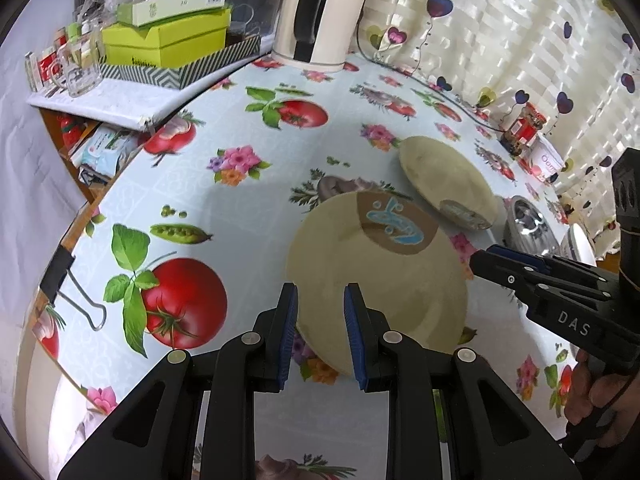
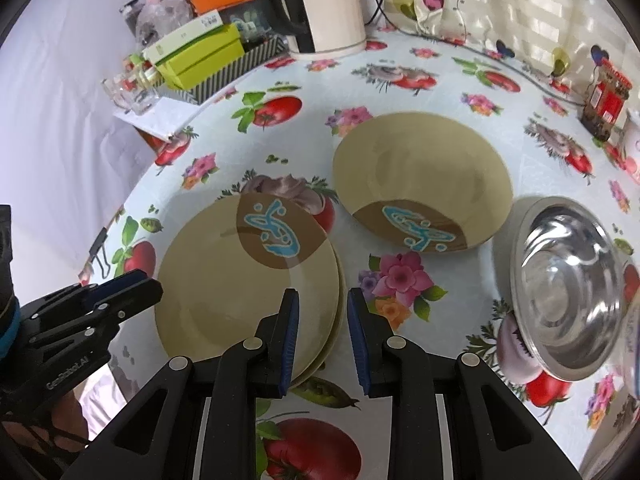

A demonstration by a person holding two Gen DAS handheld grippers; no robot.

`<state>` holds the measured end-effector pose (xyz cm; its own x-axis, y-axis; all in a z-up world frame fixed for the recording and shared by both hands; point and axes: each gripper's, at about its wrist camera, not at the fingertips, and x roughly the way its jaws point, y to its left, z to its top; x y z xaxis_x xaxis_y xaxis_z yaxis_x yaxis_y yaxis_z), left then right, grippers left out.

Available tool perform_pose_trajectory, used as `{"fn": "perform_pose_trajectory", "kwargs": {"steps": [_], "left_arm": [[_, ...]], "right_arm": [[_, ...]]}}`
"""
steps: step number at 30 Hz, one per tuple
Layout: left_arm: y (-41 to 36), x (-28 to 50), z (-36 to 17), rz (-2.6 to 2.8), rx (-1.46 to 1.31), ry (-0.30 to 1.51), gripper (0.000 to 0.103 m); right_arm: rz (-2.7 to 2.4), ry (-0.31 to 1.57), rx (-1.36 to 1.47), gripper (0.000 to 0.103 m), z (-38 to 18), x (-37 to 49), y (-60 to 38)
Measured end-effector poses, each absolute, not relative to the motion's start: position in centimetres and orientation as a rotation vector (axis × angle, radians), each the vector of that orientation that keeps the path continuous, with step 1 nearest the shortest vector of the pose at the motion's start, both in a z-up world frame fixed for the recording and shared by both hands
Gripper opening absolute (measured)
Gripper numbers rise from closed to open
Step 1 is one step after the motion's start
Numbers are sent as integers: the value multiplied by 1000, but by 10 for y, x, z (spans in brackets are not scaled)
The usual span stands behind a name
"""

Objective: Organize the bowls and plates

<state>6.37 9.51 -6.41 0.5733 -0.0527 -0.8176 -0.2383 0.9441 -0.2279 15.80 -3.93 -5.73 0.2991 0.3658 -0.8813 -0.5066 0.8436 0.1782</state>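
Beige glazed round plates (image 2: 224,292), two stacked, each with a brown patch and blue squiggle, lie at the counter's (image 2: 460,80) centre on a glossy tomato-and-flower oilcloth; one matching deep ceramic bowl (image 2: 420,184) sits at their two o'clock, one shiny steel bowl (image 2: 568,292) at three o'clock. Left hand-held gripper (image 1: 321,300) hovers released over the plates' near rim, its blue ribbed pads gripping nothing. Right hand-held gripper (image 2: 323,304) hangs likewise released, straddling the stack's right edge without pinching it.
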Motion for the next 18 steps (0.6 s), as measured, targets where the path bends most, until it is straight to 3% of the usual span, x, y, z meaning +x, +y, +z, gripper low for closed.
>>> {"fn": "perform_pose_trajectory", "kwargs": {"steps": [10,18], "left_arm": [[80,67,-36,69,-310,905,25],[66,73,-28,38,-291,901,25]], "right_arm": [[549,1047,-133,25,-21,143,-51],[510,995,-143,35,-2,132,-63]]}}
